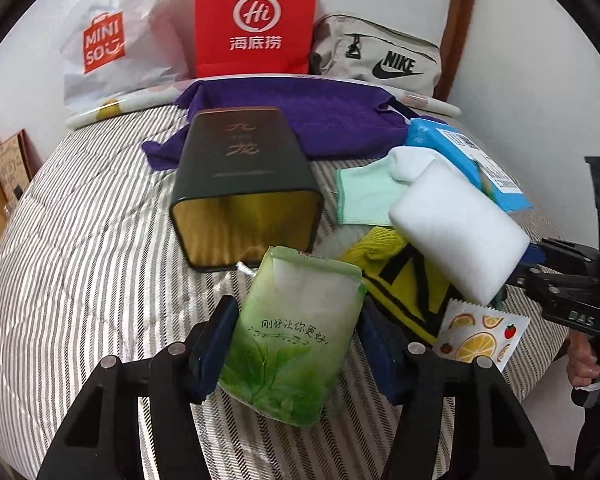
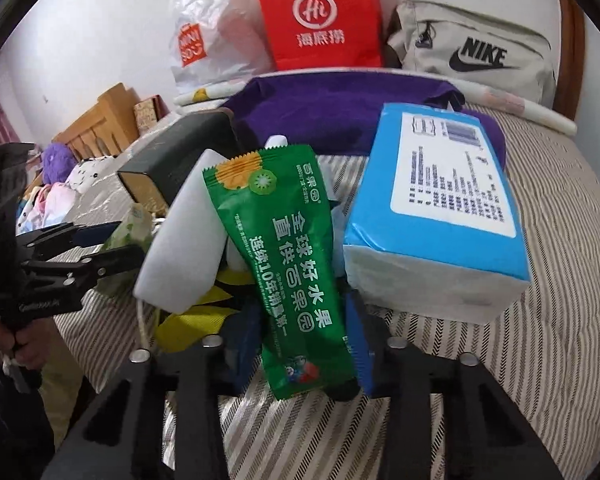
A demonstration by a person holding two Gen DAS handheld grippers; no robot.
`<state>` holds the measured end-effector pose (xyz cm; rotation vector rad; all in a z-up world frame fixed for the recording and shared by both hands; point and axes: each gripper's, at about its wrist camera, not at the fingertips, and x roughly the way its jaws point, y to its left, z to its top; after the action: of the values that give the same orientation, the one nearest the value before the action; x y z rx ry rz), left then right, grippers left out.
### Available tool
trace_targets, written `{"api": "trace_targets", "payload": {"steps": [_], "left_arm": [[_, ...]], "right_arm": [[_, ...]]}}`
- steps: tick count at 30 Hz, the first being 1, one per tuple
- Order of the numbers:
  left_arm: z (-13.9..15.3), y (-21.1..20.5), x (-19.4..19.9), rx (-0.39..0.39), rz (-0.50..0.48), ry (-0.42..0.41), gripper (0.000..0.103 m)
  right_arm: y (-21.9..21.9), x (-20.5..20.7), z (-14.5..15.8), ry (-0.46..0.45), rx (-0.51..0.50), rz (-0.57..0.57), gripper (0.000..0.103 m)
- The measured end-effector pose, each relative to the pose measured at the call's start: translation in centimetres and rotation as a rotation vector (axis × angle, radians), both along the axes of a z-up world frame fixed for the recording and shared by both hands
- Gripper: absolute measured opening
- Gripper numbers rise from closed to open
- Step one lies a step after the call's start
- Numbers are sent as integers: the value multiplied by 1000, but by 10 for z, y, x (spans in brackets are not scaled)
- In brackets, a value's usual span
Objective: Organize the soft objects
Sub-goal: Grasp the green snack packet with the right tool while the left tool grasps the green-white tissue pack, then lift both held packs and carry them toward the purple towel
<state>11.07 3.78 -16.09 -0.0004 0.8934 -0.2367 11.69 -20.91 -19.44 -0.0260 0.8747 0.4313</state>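
Observation:
My left gripper (image 1: pixel 294 344) is shut on a pale green tissue pack (image 1: pixel 292 336) with a leaf print, held upright just above the striped bed cover (image 1: pixel 80 260). In the right wrist view my right gripper (image 2: pixel 300 344) is shut on a green fruit-print sachet (image 2: pixel 296 264) that stands up between the pads. A white sponge block (image 1: pixel 460 232) leans on a yellow-and-black cloth (image 1: pixel 396 284), close to the right gripper's fingers (image 1: pixel 540 276). A mint sock (image 1: pixel 364 196) lies behind the sponge. The left gripper (image 2: pixel 80 256) shows at the left edge of the right wrist view.
A dark green tin (image 1: pixel 244 184) lies on its side, mouth toward me. Behind it are a purple towel (image 1: pixel 300 120), a blue tissue pack (image 2: pixel 440 200), a red paper bag (image 1: pixel 256 20), a white Miniso bag (image 1: pixel 108 44) and a grey Nike bag (image 1: pixel 380 56). A white fruit-print sachet (image 1: pixel 480 332) lies near the bed's right edge.

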Motion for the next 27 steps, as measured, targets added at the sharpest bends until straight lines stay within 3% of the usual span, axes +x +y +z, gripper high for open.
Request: {"api": "trace_targets", "payload": {"steps": [8,13,21,27], "left_arm": [[5,14,-3,9,53,-3,58],[4,19,-7,35,81,12,58],[0,19,-10,110,127,31,58],[-8,19,-6,117,132,36,59]], "right_arm": [[-14,-24,14,-7,-10,6,34],[-40,-38,22,11,-46,-54,34],[-75,-35,-4,136,-77,-166,35],[-67,-24,-9,116,-93,-164,43]]}}
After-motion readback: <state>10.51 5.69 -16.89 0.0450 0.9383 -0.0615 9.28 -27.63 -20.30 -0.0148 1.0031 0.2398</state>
